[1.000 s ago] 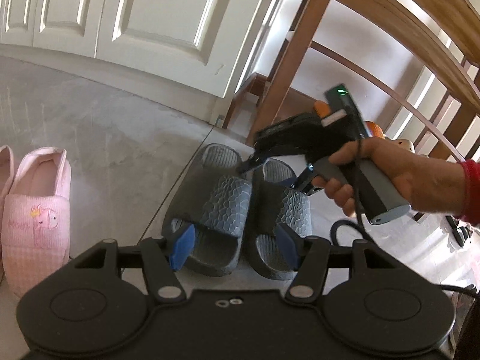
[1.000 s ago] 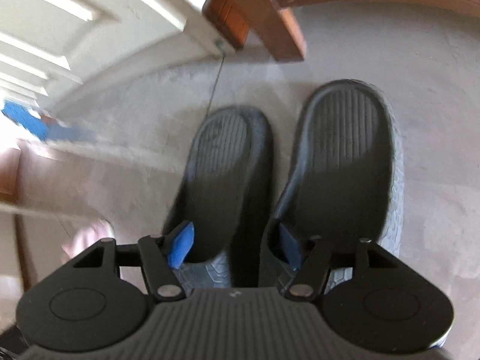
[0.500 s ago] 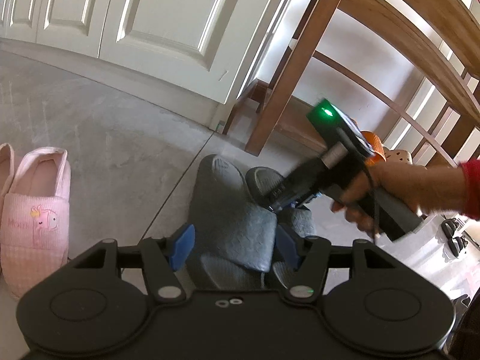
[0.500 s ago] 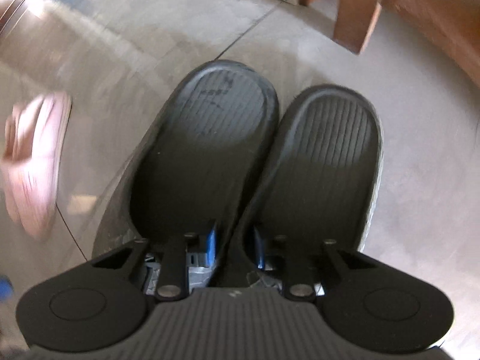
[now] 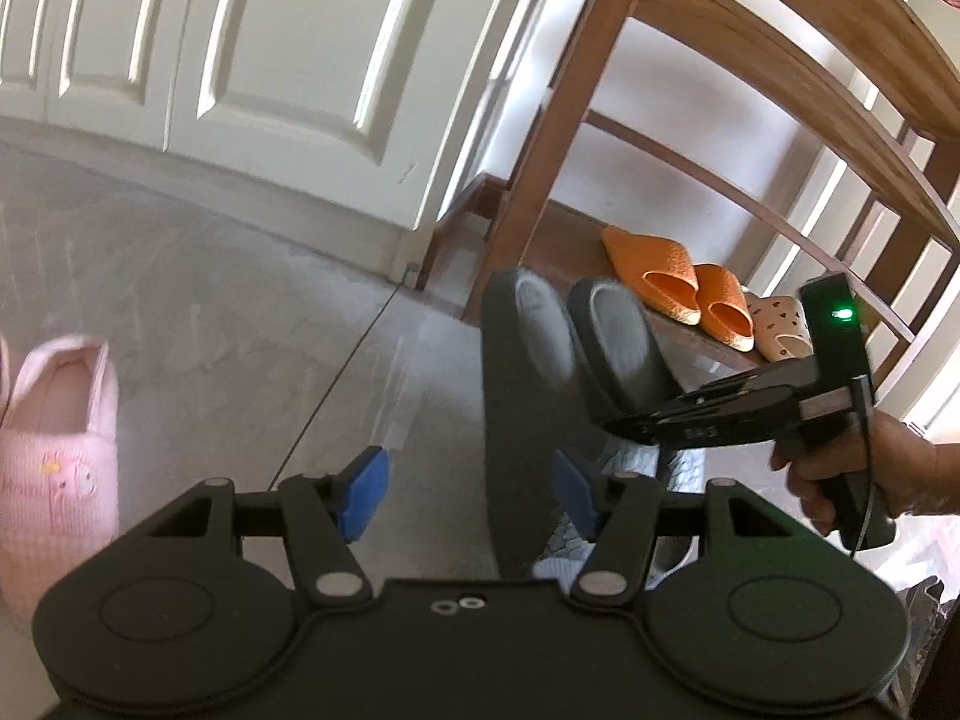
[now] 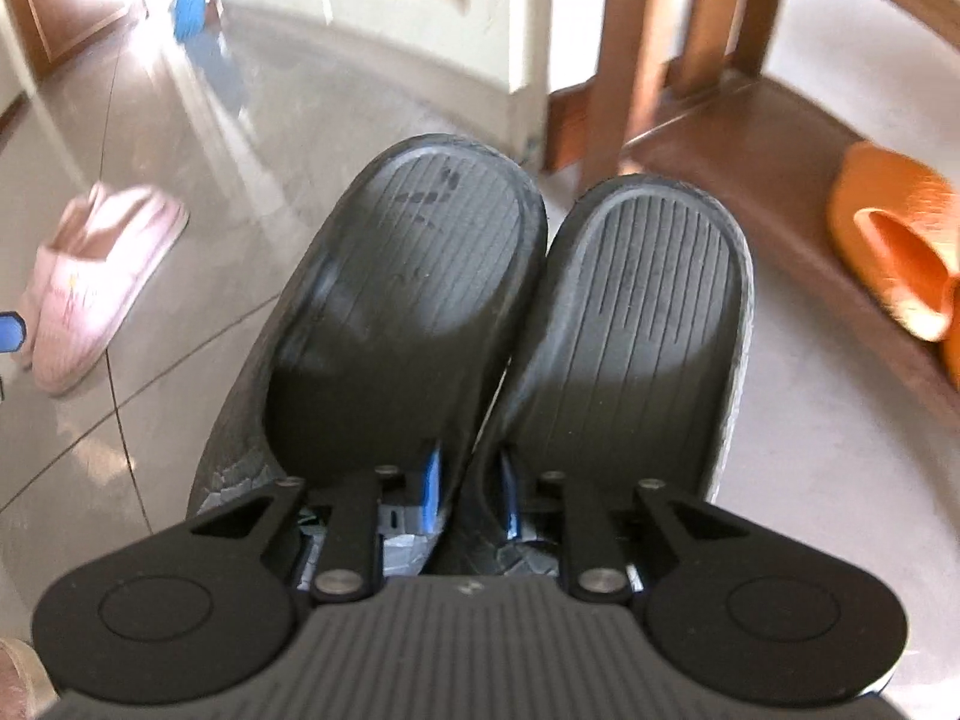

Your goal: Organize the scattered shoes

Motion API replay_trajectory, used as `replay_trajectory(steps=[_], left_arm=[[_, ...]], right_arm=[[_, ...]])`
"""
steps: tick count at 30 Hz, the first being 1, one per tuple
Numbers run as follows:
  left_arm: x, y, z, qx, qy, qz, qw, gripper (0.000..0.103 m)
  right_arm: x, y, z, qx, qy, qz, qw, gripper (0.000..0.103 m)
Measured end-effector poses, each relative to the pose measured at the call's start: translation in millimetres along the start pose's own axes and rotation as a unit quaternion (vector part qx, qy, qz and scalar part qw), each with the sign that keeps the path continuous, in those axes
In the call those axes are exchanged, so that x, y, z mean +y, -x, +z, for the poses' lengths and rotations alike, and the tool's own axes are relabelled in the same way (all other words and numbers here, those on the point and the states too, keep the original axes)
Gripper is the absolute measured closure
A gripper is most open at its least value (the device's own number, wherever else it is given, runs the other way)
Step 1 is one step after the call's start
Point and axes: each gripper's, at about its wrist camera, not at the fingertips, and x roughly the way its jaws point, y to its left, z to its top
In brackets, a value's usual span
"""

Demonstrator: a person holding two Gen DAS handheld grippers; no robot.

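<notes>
A pair of dark grey slippers [image 6: 408, 276] hangs off the floor, pressed side by side, soles facing the right wrist camera. My right gripper [image 6: 468, 492] is closing on their adjoining inner edges, blue pads [image 6: 431, 480] pressing on them. In the left wrist view the same grey slippers [image 5: 528, 360] hang in front of the wooden shoe rack [image 5: 540, 150], held by the right gripper [image 5: 606, 420] in a person's hand. My left gripper [image 5: 468, 495] stands open low over the floor, holding nothing. A pink slipper [image 5: 54, 420] lies on the floor at the left.
Orange slippers [image 5: 660, 276] and a beige spotted pair [image 5: 780, 324] sit on the rack's bottom shelf. White panelled doors [image 5: 270, 60] stand behind. The pink slippers [image 6: 96, 288] lie left on the grey tiled floor [image 5: 240, 330]. The orange slipper [image 6: 888, 246] is at right.
The right gripper shut on the grey slippers' inner edges, lifted the pair off the floor and carried it right, towards the rack. The left gripper stayed open and hardly moved.
</notes>
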Motion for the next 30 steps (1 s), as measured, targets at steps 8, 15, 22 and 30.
replay_trajectory(steps=[8, 15, 22, 30], left_arm=[[-45.9, -7.7, 36.8, -0.061, -0.077, -0.029, 0.9948, 0.043], [-81.2, -24.7, 62.7, -0.107, -0.065, -0.064, 0.99, 0.043], [-81.9, -28.4, 51.3, -0.086, -0.077, -0.049, 0.9921, 0.043], [-67.2, -35.7, 48.1, -0.066, -0.062, -0.054, 0.9944, 0.043]], right_arm=[[-42.7, 71.7, 2.7, -0.122, -0.027, -0.021, 0.992, 0.095], [-87.9, 38.3, -18.3, -0.032, -0.035, -0.038, 0.998, 0.094], [-87.0, -12.1, -13.4, -0.001, 0.006, -0.044, 0.999, 0.103], [-97.1, -29.2, -13.3, 0.079, -0.006, -0.018, 0.997, 0.097]])
